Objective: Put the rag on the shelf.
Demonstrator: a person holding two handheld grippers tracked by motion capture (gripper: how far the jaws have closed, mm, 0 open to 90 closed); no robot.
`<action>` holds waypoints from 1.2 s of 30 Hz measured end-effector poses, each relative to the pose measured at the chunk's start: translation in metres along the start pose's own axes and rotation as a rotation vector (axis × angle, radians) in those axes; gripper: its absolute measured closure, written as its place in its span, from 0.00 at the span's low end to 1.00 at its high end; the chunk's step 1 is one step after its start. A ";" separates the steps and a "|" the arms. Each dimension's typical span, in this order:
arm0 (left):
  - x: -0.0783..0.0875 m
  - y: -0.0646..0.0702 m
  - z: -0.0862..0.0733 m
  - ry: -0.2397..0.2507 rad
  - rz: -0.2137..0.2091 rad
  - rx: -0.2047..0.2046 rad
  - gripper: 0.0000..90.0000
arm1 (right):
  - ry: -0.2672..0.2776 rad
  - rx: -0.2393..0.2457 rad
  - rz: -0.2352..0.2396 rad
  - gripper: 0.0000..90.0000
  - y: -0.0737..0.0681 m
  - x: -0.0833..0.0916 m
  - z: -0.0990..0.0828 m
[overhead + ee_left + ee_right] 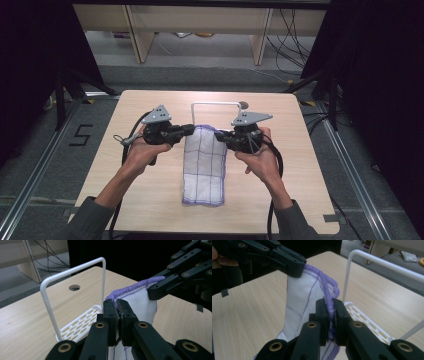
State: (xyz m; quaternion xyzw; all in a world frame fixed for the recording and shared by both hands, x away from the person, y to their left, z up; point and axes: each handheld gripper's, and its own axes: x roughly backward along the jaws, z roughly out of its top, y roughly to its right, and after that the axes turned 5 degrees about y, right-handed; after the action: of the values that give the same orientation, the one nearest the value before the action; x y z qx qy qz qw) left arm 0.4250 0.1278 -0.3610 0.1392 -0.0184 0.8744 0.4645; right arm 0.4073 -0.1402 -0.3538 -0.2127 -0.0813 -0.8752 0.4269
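The table [150, 200] is a pale wooden top with bare room to the left, to the right and at the near edge. At its far edge stands a white rack [216, 104]: a thin wire arch on a slotted base, with a round hole [243, 105] in the table just beside it. Dark floor and curtains lie around the table, and cables trail at the far right.

The cloth [204, 167] is white with a thin purple check and a thick purple stitched hem. It sits at the middle of the table, just in front of the rack. Its far edge is lifted off the wood, while its near end lies flat and reaches towards the near edge. In the gripper views the raised hem is bunched and runs from one gripper to the other.

The left gripper [191, 129] pinches the far left corner; its fingers [110, 312] are closed tight on the hem. The right gripper [218, 135] pinches the far right corner, its fingers [340, 312] likewise clamped with the purple hem between them. The two grippers face each other across the width of the cloth.
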 end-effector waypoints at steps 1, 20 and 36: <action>0.000 0.000 0.000 0.000 0.000 0.000 0.95 | 0.002 -0.005 0.000 0.94 0.000 0.003 0.003; -0.003 -0.006 0.064 0.064 0.043 -0.017 0.95 | 0.068 0.000 -0.060 0.94 0.021 0.026 0.060; -0.021 -0.028 0.101 0.080 0.099 -0.009 0.95 | 0.092 0.007 -0.098 0.94 0.047 0.024 0.091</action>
State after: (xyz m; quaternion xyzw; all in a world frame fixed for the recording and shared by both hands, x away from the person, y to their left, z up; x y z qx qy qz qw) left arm 0.4820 0.1100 -0.2723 0.1008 -0.0106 0.9010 0.4218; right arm 0.4586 -0.1567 -0.2633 -0.1665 -0.0749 -0.9036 0.3875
